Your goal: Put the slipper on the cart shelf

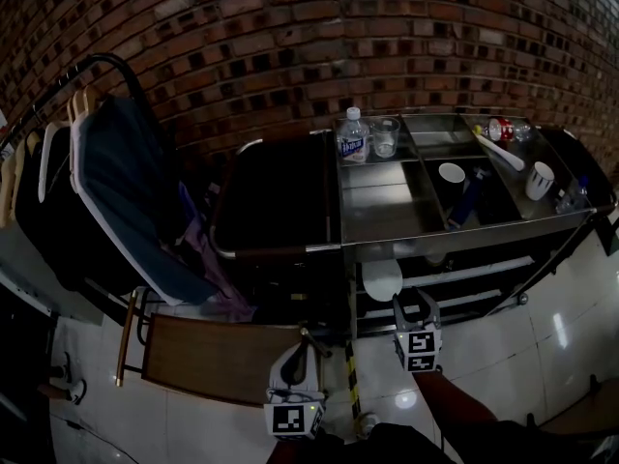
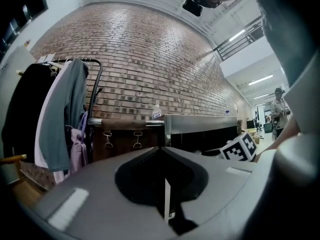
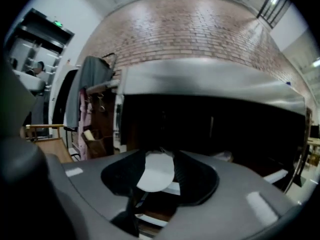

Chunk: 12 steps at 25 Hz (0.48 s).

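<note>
A white slipper point(image 1: 382, 280) lies on the lower shelf point(image 1: 474, 272) of the metal cart point(image 1: 387, 249), under its steel top. My right gripper point(image 1: 414, 303) is just in front of the slipper and a little right of it. In the right gripper view the jaws stand apart around the slipper point(image 3: 156, 174), and the pads do not press on it; the right gripper point(image 3: 160, 153) is open. My left gripper point(image 1: 302, 351) hangs lower and to the left, near the floor. The left gripper point(image 2: 160, 149) has its jaws together with nothing between them.
A clothes rack point(image 1: 116, 162) with hanging garments stands at the left, a wooden chair point(image 1: 213, 356) below it. The cart top carries a water bottle point(image 1: 353, 135), a glass point(image 1: 384, 136) and cups point(image 1: 540, 179). A black bin point(image 1: 276, 196) joins the cart's left side. A person point(image 2: 279, 104) stands far off.
</note>
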Tool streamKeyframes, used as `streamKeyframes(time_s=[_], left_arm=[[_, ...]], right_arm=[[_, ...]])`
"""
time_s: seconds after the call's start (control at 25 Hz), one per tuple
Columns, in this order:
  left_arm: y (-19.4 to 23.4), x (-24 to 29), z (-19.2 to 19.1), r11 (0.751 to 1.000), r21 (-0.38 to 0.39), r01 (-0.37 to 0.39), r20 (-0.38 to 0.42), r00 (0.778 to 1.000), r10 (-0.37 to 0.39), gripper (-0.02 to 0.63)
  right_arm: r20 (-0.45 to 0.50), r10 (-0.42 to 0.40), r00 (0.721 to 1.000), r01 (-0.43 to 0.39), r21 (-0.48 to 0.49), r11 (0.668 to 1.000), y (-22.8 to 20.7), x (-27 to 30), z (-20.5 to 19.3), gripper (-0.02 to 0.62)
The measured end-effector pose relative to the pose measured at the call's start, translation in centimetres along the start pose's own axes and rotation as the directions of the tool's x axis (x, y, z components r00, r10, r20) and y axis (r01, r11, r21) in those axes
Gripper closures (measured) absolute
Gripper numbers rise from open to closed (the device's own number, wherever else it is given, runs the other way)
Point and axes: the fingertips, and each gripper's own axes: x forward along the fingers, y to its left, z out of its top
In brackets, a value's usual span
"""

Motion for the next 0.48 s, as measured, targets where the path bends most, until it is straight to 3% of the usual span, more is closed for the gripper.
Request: streamKeyframes(time_s=[0.16,0.28,0.48], left_arm=[[-1.7,0.6,-0.6,0.999,0.035,0.035,0.002,0.999,-0.035,0.583],[-2.4,0.6,-0.4,0.999,0.015,0.04,0.005,0.999,-0.04,0.583],[-3.6,0.4,-0.5,0.998,0.011,0.067,0.0,0.998,-0.067,0.584]], right_arm=[[0.039,0.075,0.996,-0.074,-0.032,0.997,2.1,-4.8,2.9,0.449],[0.083,0.089,0.993,-0.088,-0.025,0.996,3.3,-7.7,5.1,0.592],[0.139,0.094,0.986,-0.091,-0.027,0.995,4.7,-10.5,6.8,0.594]])
